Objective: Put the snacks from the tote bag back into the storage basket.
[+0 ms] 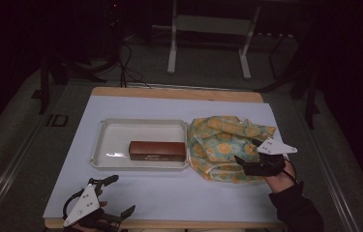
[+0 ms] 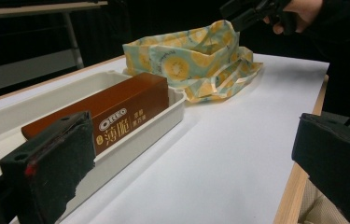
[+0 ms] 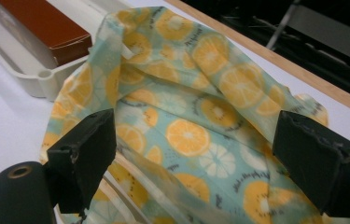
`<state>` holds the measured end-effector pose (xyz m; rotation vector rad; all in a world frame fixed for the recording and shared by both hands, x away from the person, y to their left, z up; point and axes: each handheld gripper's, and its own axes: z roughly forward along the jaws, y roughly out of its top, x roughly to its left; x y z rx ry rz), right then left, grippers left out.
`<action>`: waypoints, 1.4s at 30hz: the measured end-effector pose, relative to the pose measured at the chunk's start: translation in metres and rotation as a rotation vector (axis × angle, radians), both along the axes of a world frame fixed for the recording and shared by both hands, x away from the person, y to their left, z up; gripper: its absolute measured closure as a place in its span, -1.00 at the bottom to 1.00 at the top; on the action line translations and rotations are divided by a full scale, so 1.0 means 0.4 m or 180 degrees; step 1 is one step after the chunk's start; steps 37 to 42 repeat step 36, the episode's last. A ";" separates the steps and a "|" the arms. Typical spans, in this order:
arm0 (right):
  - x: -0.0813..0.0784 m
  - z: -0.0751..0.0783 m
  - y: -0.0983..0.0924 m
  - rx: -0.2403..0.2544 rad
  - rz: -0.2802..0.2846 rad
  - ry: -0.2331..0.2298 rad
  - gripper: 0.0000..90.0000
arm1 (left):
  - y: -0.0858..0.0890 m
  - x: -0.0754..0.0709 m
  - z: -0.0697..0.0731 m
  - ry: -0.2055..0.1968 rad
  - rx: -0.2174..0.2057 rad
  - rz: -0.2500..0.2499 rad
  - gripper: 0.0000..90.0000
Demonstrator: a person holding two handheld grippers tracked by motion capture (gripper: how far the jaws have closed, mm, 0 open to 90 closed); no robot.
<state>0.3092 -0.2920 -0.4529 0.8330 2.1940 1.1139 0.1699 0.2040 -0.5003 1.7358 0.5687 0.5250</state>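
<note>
A brown Oreo biscuit box (image 1: 157, 150) (image 2: 116, 107) (image 3: 42, 23) lies in a white tray (image 1: 140, 122) (image 2: 154, 133) (image 3: 37, 79) at the table's middle. To the tray's right, touching its corner, a crumpled cloth bag (image 1: 222, 140) (image 2: 186, 60) (image 3: 186, 93) printed with orange slices lies on the sheet. My right gripper (image 1: 247, 150) (image 3: 205, 144) (image 2: 252, 11) hovers open just over the bag's near right part, its jaws wide apart with the fabric below them. Near the front left edge my left gripper (image 1: 122, 194) (image 2: 191, 154) stands open and empty, pointing toward the tray.
A white sheet (image 1: 169, 193) covers the wooden table (image 1: 179, 93). Behind the table stands a metal frame (image 1: 208, 29), with cables (image 1: 126, 63) on the floor. Dark surroundings lie on both sides.
</note>
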 end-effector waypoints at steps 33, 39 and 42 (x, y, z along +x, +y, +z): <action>-0.113 -0.086 -0.161 0.0508 -0.0940 -0.0392 -0.74 | -0.002 0.003 0.000 0.0009 -0.0001 -0.0007 -1.00; -0.111 -0.088 -0.162 0.0508 -0.0939 -0.0399 -0.73 | -0.002 0.003 -0.001 0.0010 0.0007 -0.0008 -1.00; -0.111 -0.088 -0.162 0.0508 -0.0939 -0.0399 -0.73 | -0.002 0.003 -0.001 0.0010 0.0007 -0.0008 -1.00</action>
